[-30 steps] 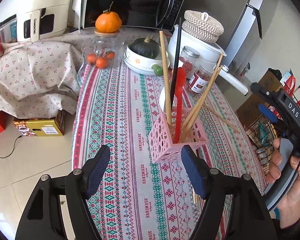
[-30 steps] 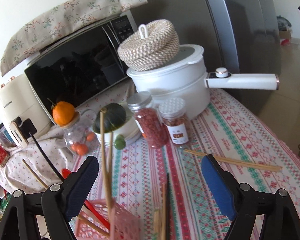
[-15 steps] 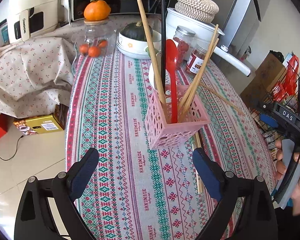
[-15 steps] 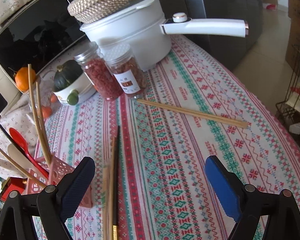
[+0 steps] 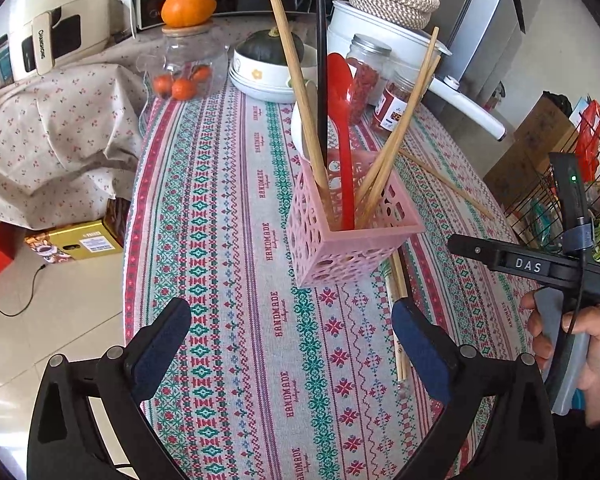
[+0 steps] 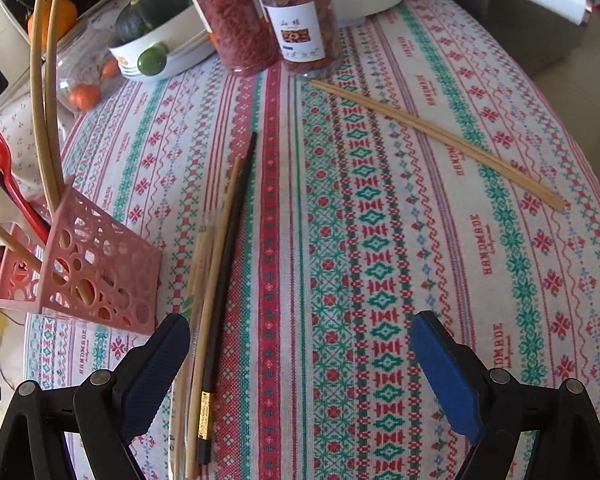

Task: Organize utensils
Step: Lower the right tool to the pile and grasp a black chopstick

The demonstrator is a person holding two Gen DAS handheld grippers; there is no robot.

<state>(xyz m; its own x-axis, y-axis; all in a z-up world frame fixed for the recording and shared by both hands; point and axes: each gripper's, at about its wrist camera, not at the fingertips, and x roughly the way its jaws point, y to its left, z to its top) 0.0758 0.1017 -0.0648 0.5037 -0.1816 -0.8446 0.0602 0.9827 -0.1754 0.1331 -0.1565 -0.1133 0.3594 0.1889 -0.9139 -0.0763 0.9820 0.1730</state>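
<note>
Left wrist view shows the left gripper [image 5: 291, 334] opening, nothing between its pads, just short of the pink basket [image 5: 350, 236]; chopsticks [image 5: 399, 312] lie half hidden behind the basket. Right gripper [image 6: 300, 356] is spread wide over loose chopsticks [image 6: 216, 280], whose lower ends are cut off.

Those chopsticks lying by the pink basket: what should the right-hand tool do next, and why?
Probably shift the right gripper slightly left and lower it over the chopsticks. Its jaws are open and empty, the bundle lies just inside its left finger, and the basket already holds other utensils.
</note>
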